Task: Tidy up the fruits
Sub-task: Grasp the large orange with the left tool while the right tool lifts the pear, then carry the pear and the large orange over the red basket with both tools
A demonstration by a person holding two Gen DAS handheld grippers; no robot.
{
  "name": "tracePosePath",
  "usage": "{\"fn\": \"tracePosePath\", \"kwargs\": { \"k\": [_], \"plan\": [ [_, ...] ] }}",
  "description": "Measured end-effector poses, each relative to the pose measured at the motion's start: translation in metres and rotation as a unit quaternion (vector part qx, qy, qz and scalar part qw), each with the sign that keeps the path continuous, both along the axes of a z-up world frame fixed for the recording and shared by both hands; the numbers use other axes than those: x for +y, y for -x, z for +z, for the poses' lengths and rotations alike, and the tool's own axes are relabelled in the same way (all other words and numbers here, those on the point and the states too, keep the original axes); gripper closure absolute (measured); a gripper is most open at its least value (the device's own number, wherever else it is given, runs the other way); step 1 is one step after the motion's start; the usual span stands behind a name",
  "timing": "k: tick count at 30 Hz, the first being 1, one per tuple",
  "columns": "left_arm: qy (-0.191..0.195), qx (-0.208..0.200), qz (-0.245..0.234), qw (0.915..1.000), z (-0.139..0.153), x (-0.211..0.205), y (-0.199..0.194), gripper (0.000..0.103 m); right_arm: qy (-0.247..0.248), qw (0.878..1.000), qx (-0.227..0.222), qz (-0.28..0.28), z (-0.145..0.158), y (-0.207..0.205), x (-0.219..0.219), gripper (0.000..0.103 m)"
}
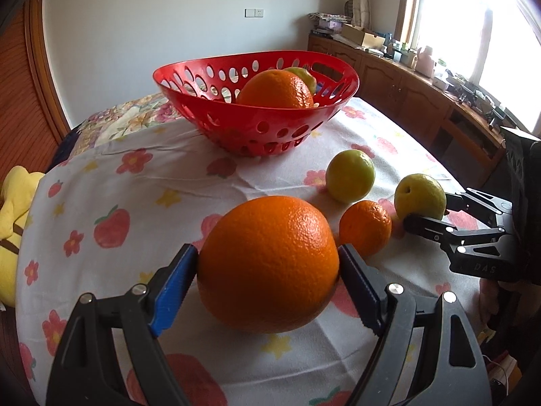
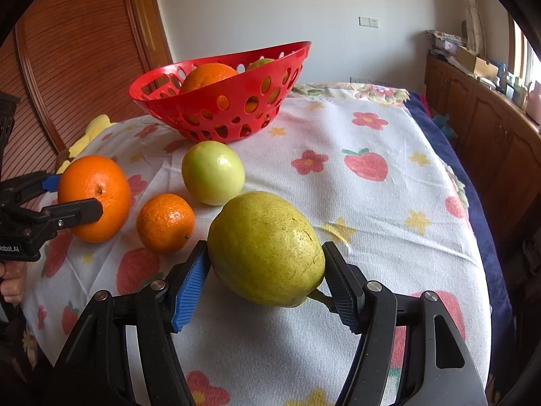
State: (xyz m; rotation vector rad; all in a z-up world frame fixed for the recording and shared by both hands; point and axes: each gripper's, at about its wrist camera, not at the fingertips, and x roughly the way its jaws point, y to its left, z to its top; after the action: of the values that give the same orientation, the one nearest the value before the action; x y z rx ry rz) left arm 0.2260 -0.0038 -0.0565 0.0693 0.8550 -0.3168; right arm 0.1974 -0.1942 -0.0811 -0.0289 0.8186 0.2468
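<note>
My left gripper [image 1: 268, 270] is shut on a large orange [image 1: 267, 264] resting on the flowered cloth; it also shows in the right wrist view [image 2: 94, 198]. My right gripper [image 2: 265, 270] is shut on a yellow-green pear [image 2: 267, 248], which also shows in the left wrist view [image 1: 419, 196]. Between them lie a small orange [image 2: 165, 223] and a green apple [image 2: 213, 172]. The red perforated basket [image 1: 216, 77] stands farther back and holds an orange [image 1: 275, 89] and a green fruit [image 1: 306, 76].
A yellow soft toy [image 1: 13, 216] lies at the left edge of the table. Wooden cabinets [image 1: 405, 91] with clutter run under the window at the right. A wooden door [image 2: 77, 50] is behind the basket.
</note>
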Motion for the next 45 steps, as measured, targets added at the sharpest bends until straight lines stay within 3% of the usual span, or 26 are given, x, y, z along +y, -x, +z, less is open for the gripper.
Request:
{"fn": "tracePosePath", "kwargs": {
  "k": [31, 45],
  "plan": [
    [0.021, -0.016, 0.015, 0.9995, 0.004, 0.006, 0.006, 0.02, -0.004, 1.0, 0.001, 0.005, 0.002, 0.0, -0.003, 0.036],
    [0.043, -0.083, -0.002, 0.9956, 0.079, 0.014, -0.028, 0.02, -0.009, 0.997, -0.075, 0.033, 0.085, -0.039, -0.011, 0.036]
  ]
}}
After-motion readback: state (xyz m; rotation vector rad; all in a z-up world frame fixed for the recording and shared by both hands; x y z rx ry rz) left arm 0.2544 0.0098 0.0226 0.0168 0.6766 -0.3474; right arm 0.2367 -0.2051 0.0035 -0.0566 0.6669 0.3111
